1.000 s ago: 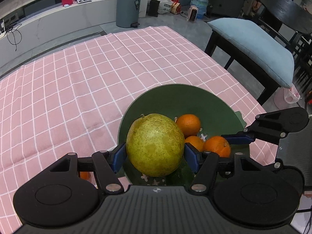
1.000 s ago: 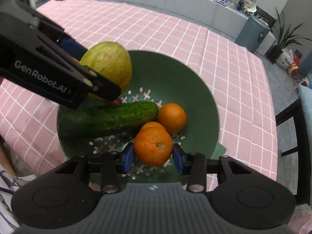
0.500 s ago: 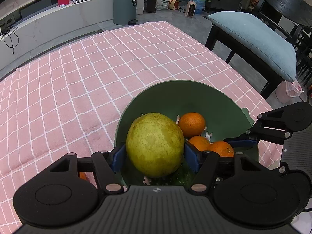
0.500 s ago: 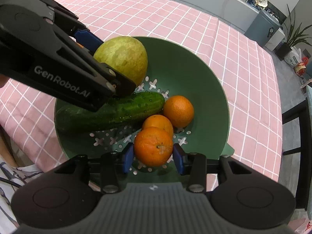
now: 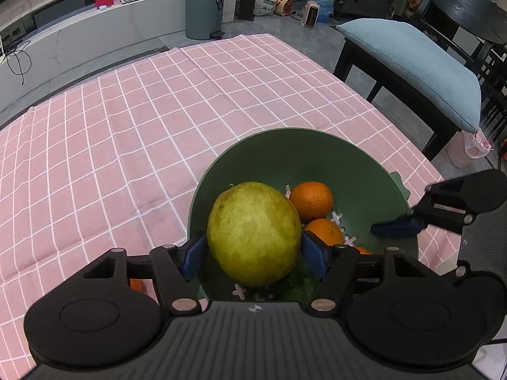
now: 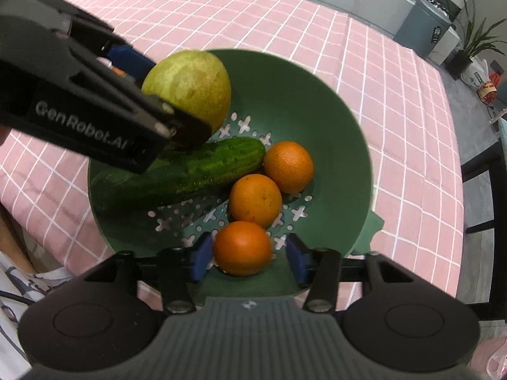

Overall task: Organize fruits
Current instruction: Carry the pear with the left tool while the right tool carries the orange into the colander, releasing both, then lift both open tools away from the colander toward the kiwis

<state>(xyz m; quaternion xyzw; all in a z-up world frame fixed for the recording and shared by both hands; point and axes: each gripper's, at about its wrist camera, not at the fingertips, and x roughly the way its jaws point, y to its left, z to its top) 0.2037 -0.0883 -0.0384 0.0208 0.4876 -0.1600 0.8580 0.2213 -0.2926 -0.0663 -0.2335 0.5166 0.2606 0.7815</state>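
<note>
In the left wrist view we see our left gripper (image 5: 253,250) clamped on a large yellow-green pear (image 5: 253,232) at lower centre, held over the near edge of the green bowl (image 5: 285,152). In the right wrist view our right gripper (image 6: 248,255) has its blue pads apart, with gaps on both sides of an orange (image 6: 242,248) lying in the bowl at lower centre. Two more oranges (image 6: 255,199) and a cucumber (image 6: 190,171) lie mid-frame in the bowl, on the pink checked tablecloth (image 6: 396,95).
</note>
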